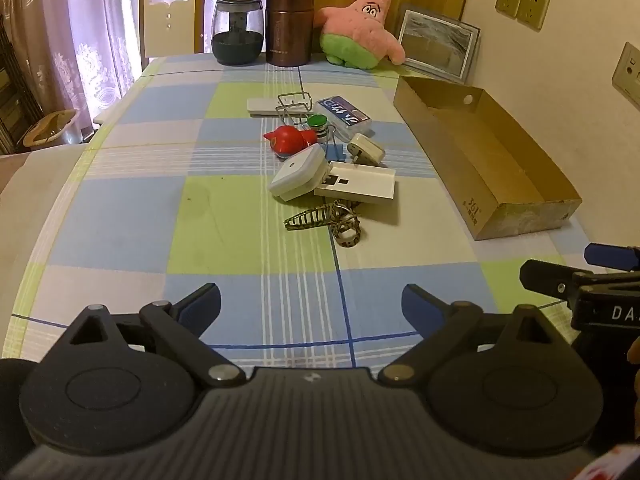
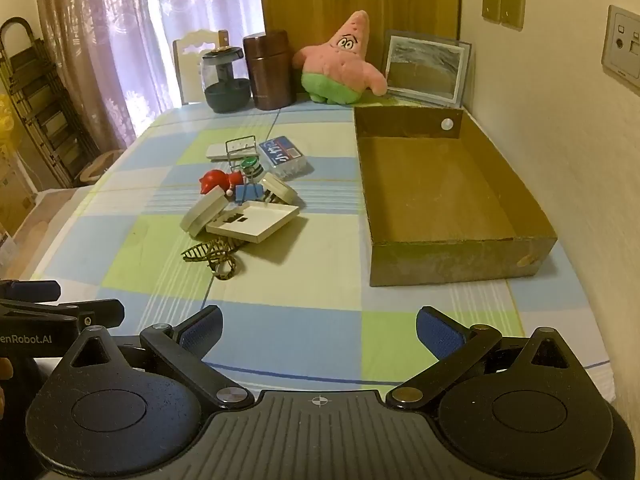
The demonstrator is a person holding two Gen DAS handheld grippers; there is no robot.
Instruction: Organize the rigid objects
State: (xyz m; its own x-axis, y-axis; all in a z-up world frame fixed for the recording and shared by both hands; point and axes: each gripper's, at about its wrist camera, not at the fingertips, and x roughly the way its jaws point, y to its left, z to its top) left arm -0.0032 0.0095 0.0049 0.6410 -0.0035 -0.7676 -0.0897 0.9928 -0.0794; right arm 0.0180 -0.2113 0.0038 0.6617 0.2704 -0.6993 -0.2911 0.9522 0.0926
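On the checked counter [image 1: 120,208] a heap of hard oddments [image 1: 320,152] lies left of the empty cardboard box [image 2: 452,256]. Only the right wrist view shows a blue clip [image 2: 249,192] within it. Left claw [image 1: 311,305] and right claw [image 2: 319,327] both gape wide, holding nothing.

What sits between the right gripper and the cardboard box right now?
Nothing: in the right wrist view only bare checked tablecloth lies between the open right gripper and the cardboard box. The clutter pile lies off left.
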